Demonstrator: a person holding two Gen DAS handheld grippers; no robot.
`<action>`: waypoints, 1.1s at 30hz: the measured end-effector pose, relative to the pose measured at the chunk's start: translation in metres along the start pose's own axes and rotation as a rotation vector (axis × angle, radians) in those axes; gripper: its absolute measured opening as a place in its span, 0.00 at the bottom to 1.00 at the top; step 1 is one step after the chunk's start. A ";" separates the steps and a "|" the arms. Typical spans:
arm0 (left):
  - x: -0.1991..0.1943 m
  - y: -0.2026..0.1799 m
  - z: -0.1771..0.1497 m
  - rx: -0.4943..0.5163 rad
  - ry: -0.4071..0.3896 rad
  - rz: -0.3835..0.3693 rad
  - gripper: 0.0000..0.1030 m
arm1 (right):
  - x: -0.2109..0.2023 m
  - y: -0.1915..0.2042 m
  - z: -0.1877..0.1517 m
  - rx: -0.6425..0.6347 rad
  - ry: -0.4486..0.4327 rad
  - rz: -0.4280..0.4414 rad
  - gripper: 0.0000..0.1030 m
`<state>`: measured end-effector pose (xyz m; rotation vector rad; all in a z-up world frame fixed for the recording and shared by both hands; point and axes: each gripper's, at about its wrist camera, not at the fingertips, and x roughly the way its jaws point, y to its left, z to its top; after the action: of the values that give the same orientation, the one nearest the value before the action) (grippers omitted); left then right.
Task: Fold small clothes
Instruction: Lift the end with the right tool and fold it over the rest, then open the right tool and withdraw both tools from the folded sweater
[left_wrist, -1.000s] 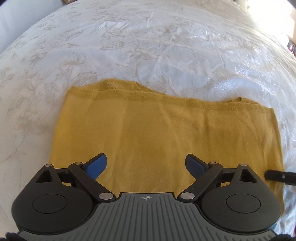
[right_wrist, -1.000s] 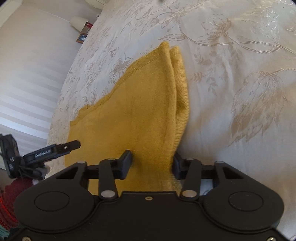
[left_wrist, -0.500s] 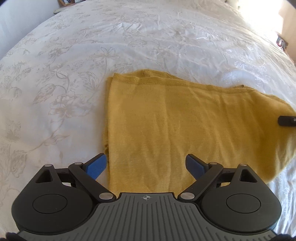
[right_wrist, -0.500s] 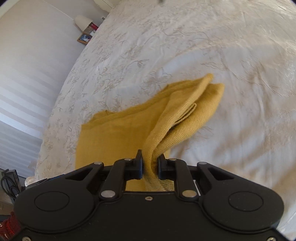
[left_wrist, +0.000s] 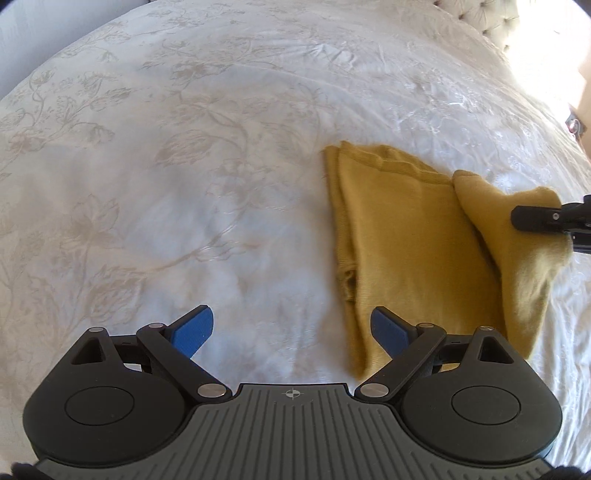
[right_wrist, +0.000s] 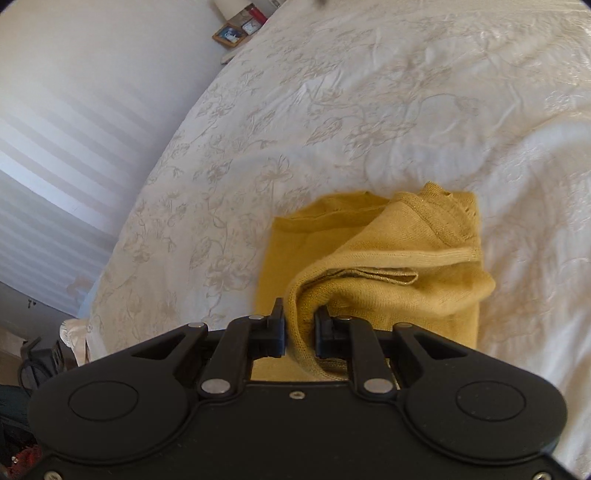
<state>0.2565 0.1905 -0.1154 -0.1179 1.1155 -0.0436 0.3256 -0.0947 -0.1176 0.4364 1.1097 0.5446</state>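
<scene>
1. Jaws of the right gripper (right_wrist: 299, 328) are clenched on a bunched edge of the mustard-yellow knitted garment (right_wrist: 369, 258); the fabric fills the narrow gap between the black pads and hangs from them.
2. Jaws of the left gripper (left_wrist: 291, 332) stand wide apart with nothing between the blue pads; only the near left corner of the garment (left_wrist: 399, 251) lies just ahead of the right-hand pad.
3. Most of the garment lies flat on the white bedspread with a pale floral pattern (left_wrist: 166, 184). Its right end is lifted and draped back over the flat part, which I judge to be a fold being carried across.
4. In the left wrist view the flat part runs as a long strip away from the camera, its long axis roughly along the line the left gripper points. It lies to the right of that gripper's centre.
5. The relation that matters: the held end must travel from the right side toward the garment's left edge, across the short axis of the strip.
6. The right hand already has the cloth, so it is the one to lay it down. The free left gripper, next to the left edge, is placed to pin or square it.
</scene>
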 end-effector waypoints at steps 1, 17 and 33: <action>-0.001 0.007 0.000 -0.001 0.002 0.007 0.90 | 0.007 0.006 -0.004 -0.012 0.012 -0.011 0.23; -0.008 0.058 -0.005 -0.087 0.003 0.017 0.91 | 0.079 0.069 -0.037 -0.169 0.137 -0.124 0.25; -0.014 0.020 0.017 0.014 -0.037 -0.026 0.91 | -0.020 0.053 -0.051 -0.095 -0.090 0.016 0.46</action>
<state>0.2649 0.2129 -0.0976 -0.1203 1.0765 -0.0724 0.2621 -0.0622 -0.0925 0.3833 0.9903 0.5838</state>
